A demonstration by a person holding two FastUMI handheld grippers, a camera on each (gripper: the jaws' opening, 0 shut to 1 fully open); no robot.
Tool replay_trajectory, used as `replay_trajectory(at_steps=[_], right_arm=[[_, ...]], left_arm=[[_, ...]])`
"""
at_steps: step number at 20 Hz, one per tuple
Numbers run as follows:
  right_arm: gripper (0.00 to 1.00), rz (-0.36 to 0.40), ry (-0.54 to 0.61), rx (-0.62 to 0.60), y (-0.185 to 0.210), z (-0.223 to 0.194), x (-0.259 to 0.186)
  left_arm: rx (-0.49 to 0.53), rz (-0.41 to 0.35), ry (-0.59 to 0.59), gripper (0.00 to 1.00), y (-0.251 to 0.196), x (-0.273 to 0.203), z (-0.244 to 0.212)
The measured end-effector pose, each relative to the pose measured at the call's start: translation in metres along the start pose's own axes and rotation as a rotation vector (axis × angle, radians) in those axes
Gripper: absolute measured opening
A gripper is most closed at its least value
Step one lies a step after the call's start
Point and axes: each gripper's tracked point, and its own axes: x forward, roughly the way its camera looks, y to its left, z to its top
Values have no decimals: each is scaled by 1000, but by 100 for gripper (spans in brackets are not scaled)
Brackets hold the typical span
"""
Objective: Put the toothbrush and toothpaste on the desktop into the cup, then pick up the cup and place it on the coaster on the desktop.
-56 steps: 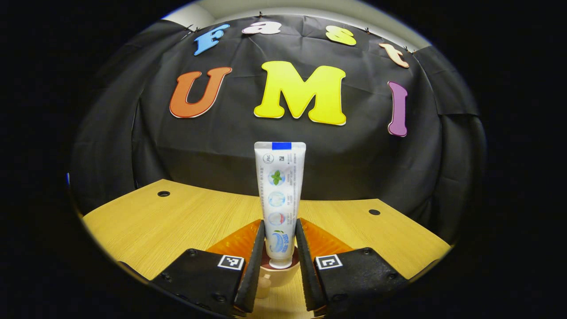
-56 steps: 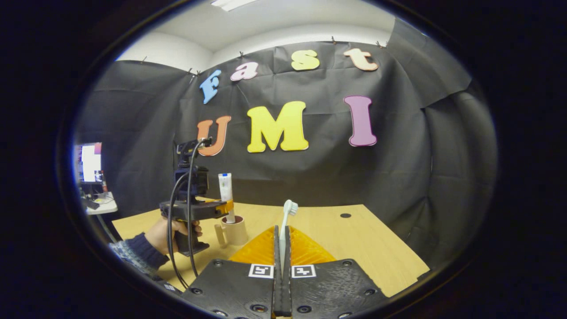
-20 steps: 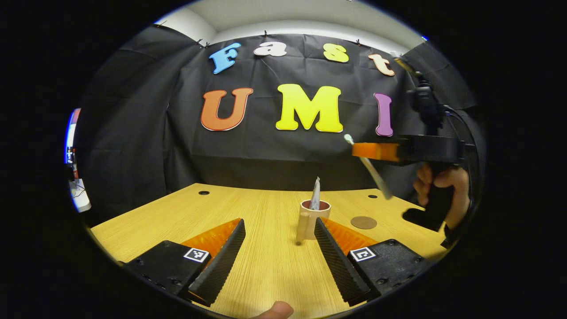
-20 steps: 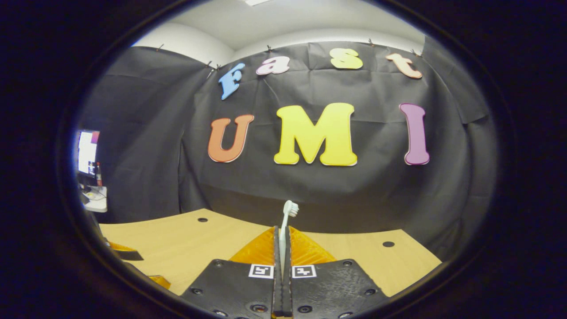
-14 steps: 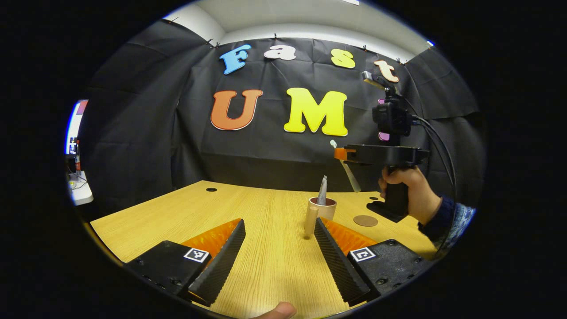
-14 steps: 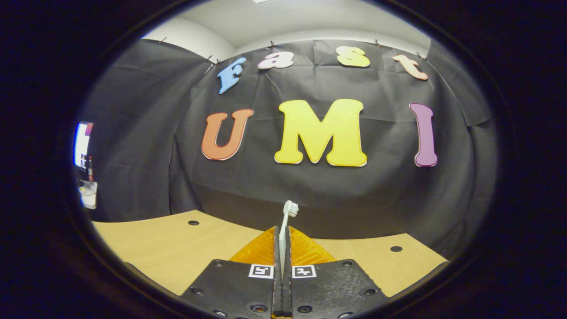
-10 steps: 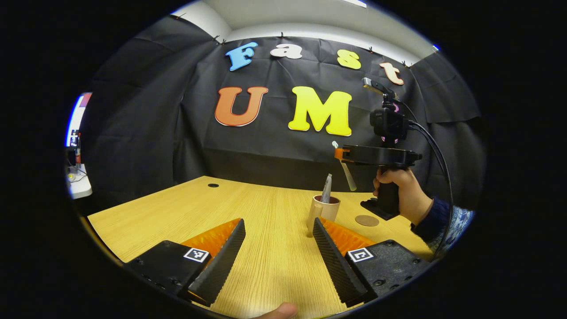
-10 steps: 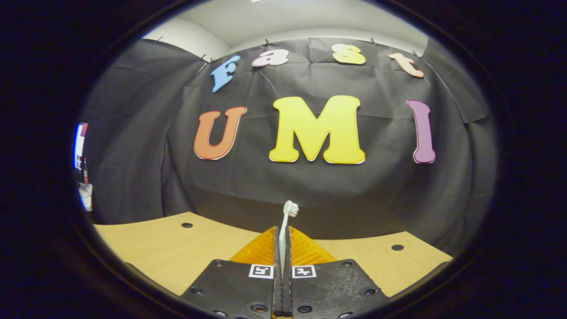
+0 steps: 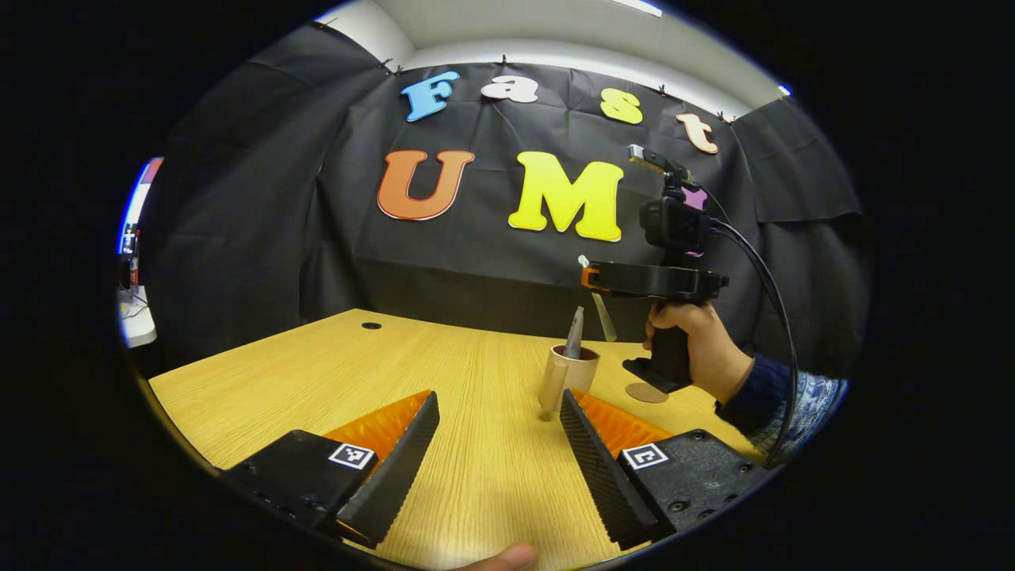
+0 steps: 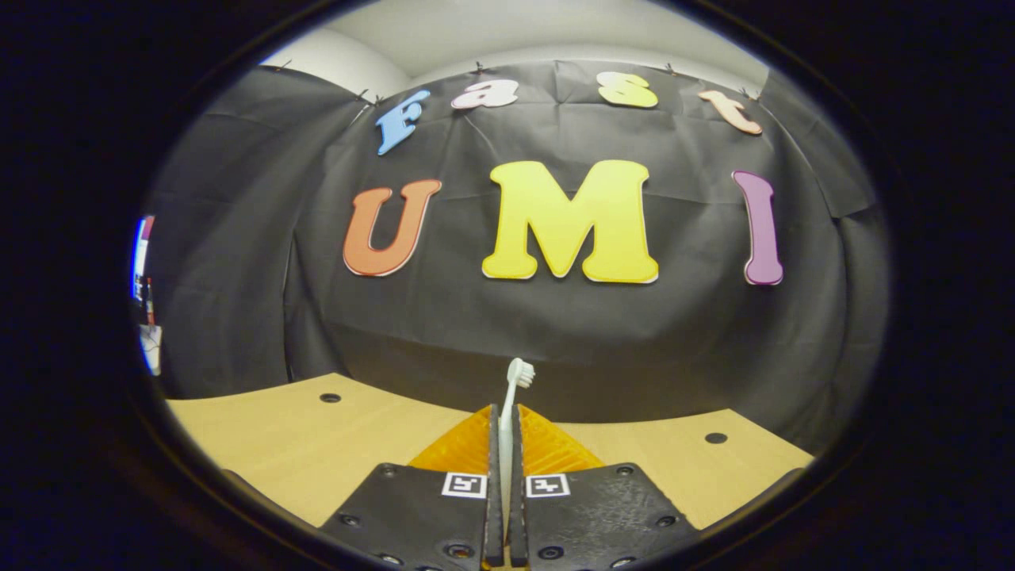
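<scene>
A tan cup (image 9: 572, 374) with a handle stands on the wooden desktop (image 9: 317, 373), just beyond my open left gripper (image 9: 498, 396). The toothpaste tube (image 9: 572, 331) stands in the cup, seen edge-on. A hand (image 9: 702, 349) holds the right gripper (image 9: 588, 277) level, above and just right of the cup, with the white toothbrush (image 9: 603, 316) slanting down from it. A brown coaster (image 9: 644, 392) lies right of the cup, partly behind that gripper's handle. In the right gripper view, my right gripper (image 10: 505, 412) is shut on the toothbrush (image 10: 515, 385), bristles up.
Cable holes sit at the desktop's far corners (image 9: 370, 325) (image 10: 715, 438). The black cloth wall closes the back and sides. A side table with a screen (image 9: 131, 238) shows at the far left. A fingertip (image 9: 507, 557) pokes in at the bottom edge.
The left gripper let go of the toothpaste in the cup, opened and drew back. The right gripper with the toothbrush has moved left, closer to the cup.
</scene>
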Motion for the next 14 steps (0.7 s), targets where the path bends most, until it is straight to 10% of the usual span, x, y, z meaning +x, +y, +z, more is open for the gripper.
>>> replay_trajectory(at_steps=[14], right_arm=[[6,2,-22,-49,6,2,-7]], left_arm=[[15,-20,30,98,-4,2,-10]])
